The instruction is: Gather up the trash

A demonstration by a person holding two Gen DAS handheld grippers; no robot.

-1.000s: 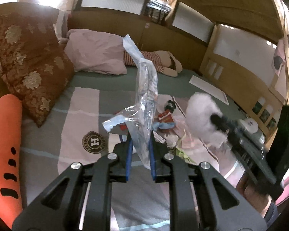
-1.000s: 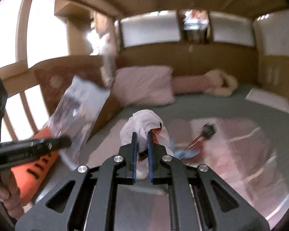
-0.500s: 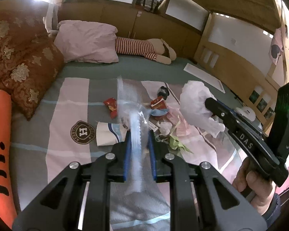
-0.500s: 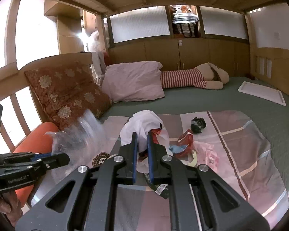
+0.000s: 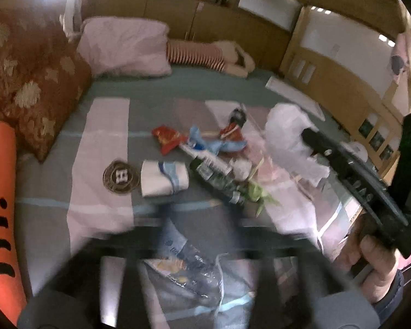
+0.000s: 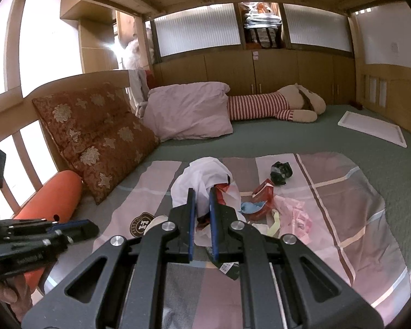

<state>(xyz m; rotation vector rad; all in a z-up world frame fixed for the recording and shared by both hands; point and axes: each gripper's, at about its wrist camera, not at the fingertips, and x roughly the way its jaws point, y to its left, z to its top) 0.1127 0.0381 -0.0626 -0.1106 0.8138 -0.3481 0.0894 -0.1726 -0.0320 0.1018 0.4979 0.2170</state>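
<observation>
On the bed (image 6: 328, 142): left gripper (image 5: 197, 219) jaws just sprung wide, one clear wrapper (image 5: 189, 268) loose between; right gripper (image 6: 202, 205) jaws clamp one white bag (image 6: 202, 175).

Bed surface: patchwork blanket (image 6: 350, 213) spread over the mattress, lower centre of both views.
Trash cluster: on the blanket, centre of frame; folded paper (image 5: 164, 178) to the left, bottle (image 5: 216, 181) beside it on the right, snack wrappers (image 5: 170, 138) behind both.
Clear plastic bag (image 5: 189, 274): bottom centre of the left wrist view, lying on the blanket in front of the cluster.
White bag (image 6: 205, 183): centre of the right wrist view, above the cluster.
Patterned cushion (image 6: 96, 134): left edge, propped against the railing.
Bolster (image 6: 49, 200): lower left, in front of the cushion.
Pillow (image 6: 189, 109): upper centre, behind the blanket.
Plush toy (image 6: 276, 104): right of the pillow, along the back wall.
Flat board (image 6: 372, 127): upper right, on the mattress.
</observation>
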